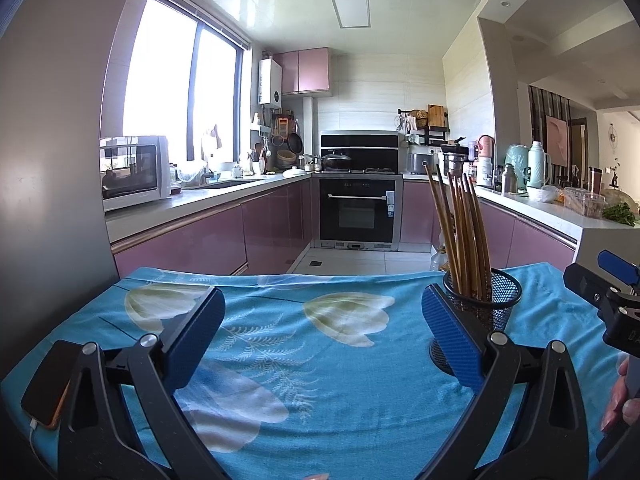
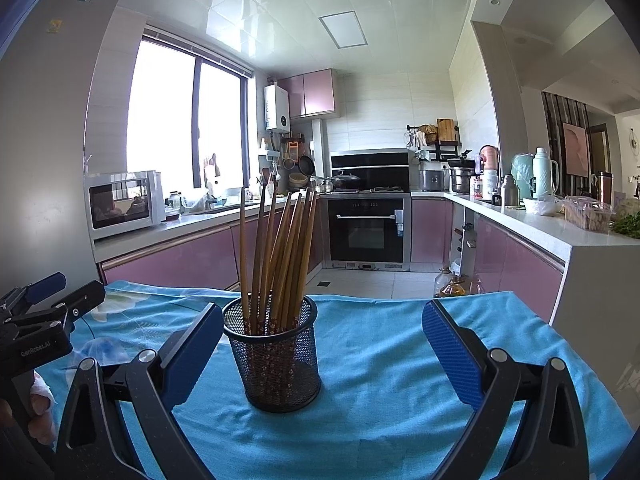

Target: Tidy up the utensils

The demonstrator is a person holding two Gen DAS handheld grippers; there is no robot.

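Both the left hand-held gripper [image 1: 322, 336] and right hand-held gripper [image 2: 322, 354] hang spread and empty over the counter [image 2: 380, 420], the mesh holder [image 2: 274, 360] of chopsticks [image 2: 280, 256] at eleven o'clock of the right one, where I reckon a careless nudge would topple it.

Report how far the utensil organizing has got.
Done: a bundle of chopsticks stands upright in the black mesh holder on the blue cloth. In hand: nothing; the left gripper and right gripper are both open and empty. Left: no loose utensils show on the cloth in either view, so the job looks finished or nearly so.
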